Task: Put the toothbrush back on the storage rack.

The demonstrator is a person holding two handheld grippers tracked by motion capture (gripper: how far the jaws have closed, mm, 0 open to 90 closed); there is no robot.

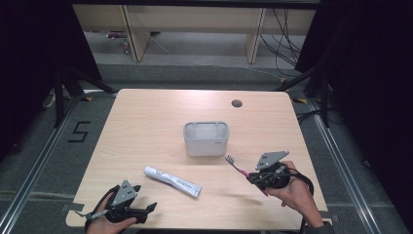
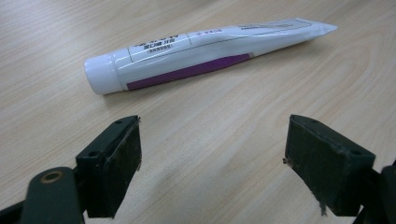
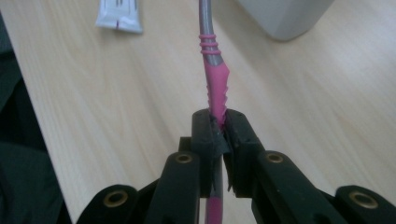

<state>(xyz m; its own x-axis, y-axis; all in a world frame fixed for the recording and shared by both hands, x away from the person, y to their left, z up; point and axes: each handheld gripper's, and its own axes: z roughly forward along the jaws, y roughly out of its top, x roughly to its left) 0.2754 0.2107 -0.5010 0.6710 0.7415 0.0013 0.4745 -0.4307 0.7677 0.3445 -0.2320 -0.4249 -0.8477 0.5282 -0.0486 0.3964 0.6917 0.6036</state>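
A pink and grey toothbrush is clamped by its handle in my right gripper, its head pointing up and left toward a grey holder at the table's middle. A white toothpaste tube with a purple stripe lies flat on the wood, left of the toothbrush. My left gripper stands open near the table's front left corner, a short way from the tube's cap end, nothing between its jaws.
The wooden table has a round cable hole at the back right. The grey holder's corner shows in the right gripper view. Black stands and cables surround the table on the floor.
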